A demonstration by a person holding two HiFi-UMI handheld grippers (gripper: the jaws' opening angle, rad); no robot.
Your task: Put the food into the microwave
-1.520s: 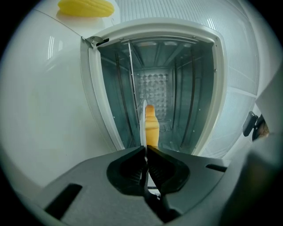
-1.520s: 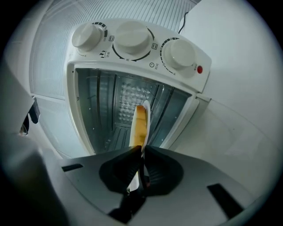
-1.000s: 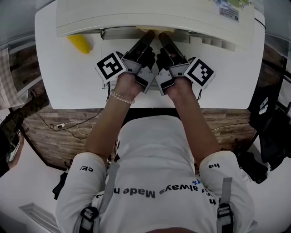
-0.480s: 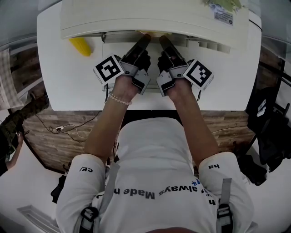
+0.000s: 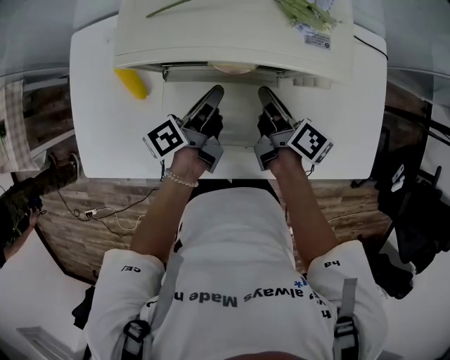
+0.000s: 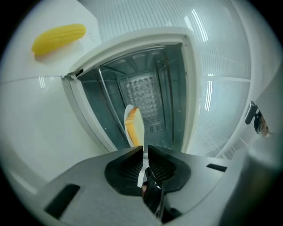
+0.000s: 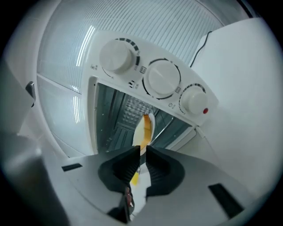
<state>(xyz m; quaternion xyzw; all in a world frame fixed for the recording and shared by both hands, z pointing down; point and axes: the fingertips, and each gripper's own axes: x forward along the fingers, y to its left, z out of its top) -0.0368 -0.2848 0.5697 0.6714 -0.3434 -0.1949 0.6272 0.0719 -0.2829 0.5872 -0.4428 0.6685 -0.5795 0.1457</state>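
The white microwave [image 5: 232, 35] stands at the back of the table with its door [image 5: 239, 116] folded down open. Inside it sits a white plate [image 5: 232, 68] with yellow-orange food; the plate shows in the left gripper view [image 6: 135, 126] and the right gripper view [image 7: 145, 128]. Both grippers hover over the door, side by side, clear of the plate. My left gripper [image 5: 214, 91] [image 6: 145, 152] has just been opening a little and shows a slim gap with nothing between its pads. My right gripper [image 5: 266, 91] [image 7: 142, 152] has its jaws nearly together and empty.
A yellow corn cob [image 5: 132, 82] [image 6: 58, 37] lies on the white table [image 5: 105, 140] left of the microwave. Three white dials [image 7: 162, 78] sit on its right side. Green stalks [image 5: 302, 13] lie on its top.
Both grippers have drawn back out of the microwave's opening toward the person and spread slightly apart. The plate stays inside.
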